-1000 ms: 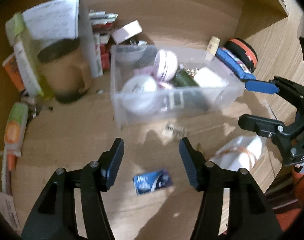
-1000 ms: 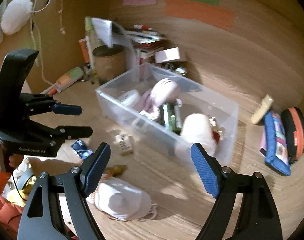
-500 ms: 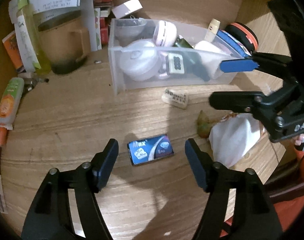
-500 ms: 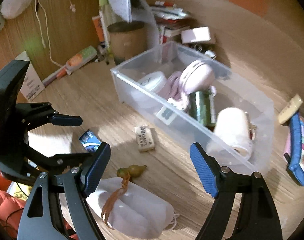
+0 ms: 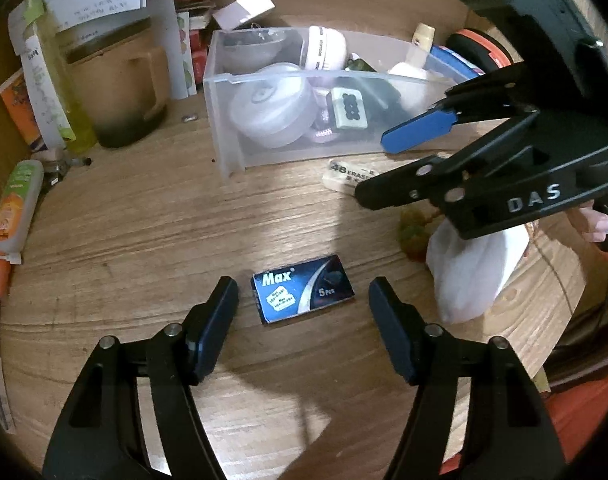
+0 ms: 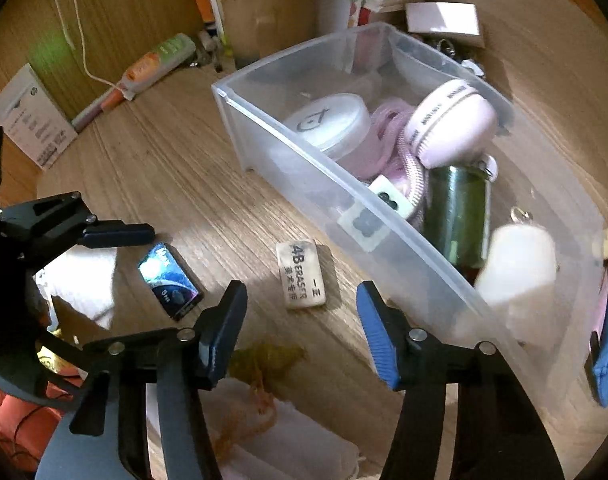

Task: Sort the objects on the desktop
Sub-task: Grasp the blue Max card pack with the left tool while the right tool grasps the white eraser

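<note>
Two handheld grippers work over a cluttered wooden desk (image 5: 144, 240). The left gripper (image 5: 304, 304), at the bottom of the left wrist view, hangs with jaws spread wide and empty, flanking a blue "Max" box (image 5: 302, 289) that lies flat on the wood at lower centre, clear of both fingers. The right gripper (image 6: 302, 316), low in its own view, is likewise parted and holds nothing; a white 4B eraser (image 6: 302, 274) lies just ahead of the gap, beside the near wall of the clear plastic bin (image 6: 384, 224) filling the upper right. Under this gripper, at bottom centre, sits a white drawstring pouch (image 6: 288, 440). The bin holds a round white container (image 6: 328, 122), a pink case (image 6: 452, 120) and a dark green can (image 6: 458, 208).
</note>
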### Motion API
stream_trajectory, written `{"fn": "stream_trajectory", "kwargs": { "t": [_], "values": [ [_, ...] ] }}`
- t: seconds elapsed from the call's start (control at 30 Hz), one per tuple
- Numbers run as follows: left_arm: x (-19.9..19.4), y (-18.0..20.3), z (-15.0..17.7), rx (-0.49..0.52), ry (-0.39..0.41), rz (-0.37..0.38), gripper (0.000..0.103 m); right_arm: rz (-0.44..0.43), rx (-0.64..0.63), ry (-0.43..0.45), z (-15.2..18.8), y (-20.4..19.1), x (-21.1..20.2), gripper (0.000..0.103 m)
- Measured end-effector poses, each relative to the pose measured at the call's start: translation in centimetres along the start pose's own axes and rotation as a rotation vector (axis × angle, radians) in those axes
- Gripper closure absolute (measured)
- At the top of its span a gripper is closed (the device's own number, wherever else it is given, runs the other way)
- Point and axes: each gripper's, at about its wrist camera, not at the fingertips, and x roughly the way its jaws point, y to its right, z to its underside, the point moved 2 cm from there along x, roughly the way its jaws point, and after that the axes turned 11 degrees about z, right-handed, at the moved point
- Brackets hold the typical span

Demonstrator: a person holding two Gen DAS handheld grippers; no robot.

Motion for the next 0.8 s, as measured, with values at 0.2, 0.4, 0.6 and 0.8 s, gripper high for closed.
{"fn": "stream_trajectory", "kwargs": {
  "t": [0.2, 0.4, 0.6, 0.8],
  "values": [
    [-0.2, -0.4, 0.4, 0.023, 0.029, -0.039, 0.053, -0.01, -0.019, -0.042, -0.6, -0.7, 1.7, 0.077],
    [-0.6, -1.2, 0.3, -0.033, 0.05, -0.003, 0.053, 0.006, -0.021, -0.015, -0.5, -1.0, 1.7, 0.081],
    [-1.7, -1.8, -0.1, -0.07, 0.086, 0.002, 0.053, 0.005, 0.004, 0.03, 0.2, -0.6, 0.4, 0.081],
    [-3.6, -0.9, -1.2, -0.055, 0.148, -0.019, 0.053, -0.006, 0.022, 0.126, 1.0, -0.4, -3.0, 0.081]
  ]
}}
